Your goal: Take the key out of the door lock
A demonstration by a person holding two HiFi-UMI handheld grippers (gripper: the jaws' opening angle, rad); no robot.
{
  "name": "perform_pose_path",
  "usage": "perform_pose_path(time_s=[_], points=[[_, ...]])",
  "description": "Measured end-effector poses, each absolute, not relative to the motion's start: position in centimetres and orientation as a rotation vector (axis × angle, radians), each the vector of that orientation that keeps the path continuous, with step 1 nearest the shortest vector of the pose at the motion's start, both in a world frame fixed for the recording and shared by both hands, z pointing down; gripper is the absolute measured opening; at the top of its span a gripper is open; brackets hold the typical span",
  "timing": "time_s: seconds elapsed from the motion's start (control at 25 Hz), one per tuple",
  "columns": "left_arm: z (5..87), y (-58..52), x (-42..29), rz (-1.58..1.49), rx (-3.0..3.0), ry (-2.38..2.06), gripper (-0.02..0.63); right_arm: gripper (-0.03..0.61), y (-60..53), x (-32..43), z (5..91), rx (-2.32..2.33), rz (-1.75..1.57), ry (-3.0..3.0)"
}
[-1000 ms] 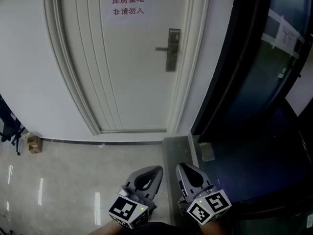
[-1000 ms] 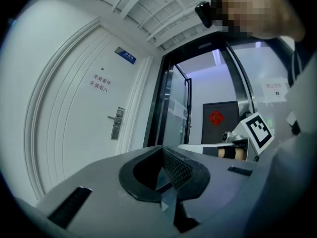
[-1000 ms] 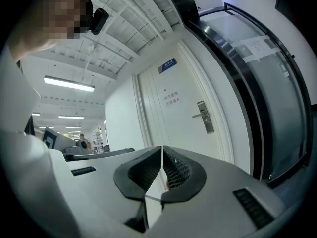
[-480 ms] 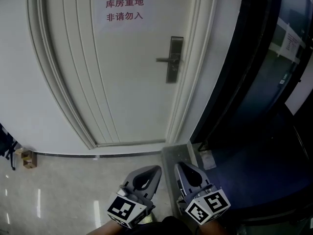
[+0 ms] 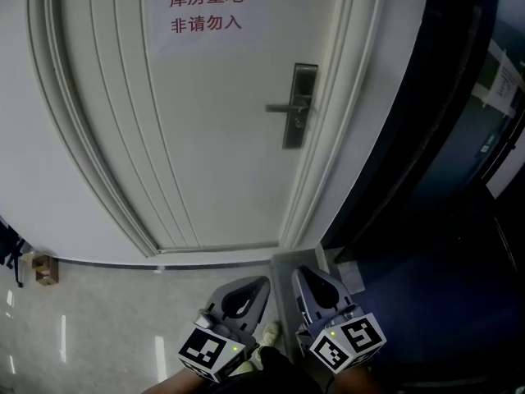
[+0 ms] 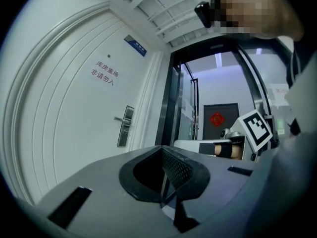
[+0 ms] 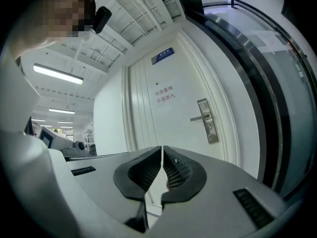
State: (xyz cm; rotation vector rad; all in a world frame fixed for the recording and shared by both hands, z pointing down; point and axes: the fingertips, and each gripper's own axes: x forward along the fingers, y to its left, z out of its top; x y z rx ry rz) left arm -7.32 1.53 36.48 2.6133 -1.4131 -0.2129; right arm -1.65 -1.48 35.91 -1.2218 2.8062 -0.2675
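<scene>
You face a pale door (image 5: 213, 121) that fills most of the head view, with a dark glass wall (image 5: 459, 179) to its right and glossy floor tiles (image 5: 98, 318) below it. Your left gripper (image 5: 264, 284) and right gripper (image 5: 299, 274) are low and side by side near your body, well apart from the door, and each gripper view shows its jaws pressed together with nothing between them. A paper sign (image 5: 205, 11) with red characters is stuck high on the door. The metal lock plate (image 5: 300, 105) sits near the door's right edge, its handle (image 5: 283, 107) pointing left; the key there is too small to make out
</scene>
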Motion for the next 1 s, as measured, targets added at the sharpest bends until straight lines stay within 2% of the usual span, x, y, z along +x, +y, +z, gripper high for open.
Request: perform_pose_path(time_s=[1.0], points=[[35.8,-21.1,-5.6,-0.188,2.539,-1.543,0.003,0.018,-26.9,-0.3,35.6,-1.206,-0.171,2.902]])
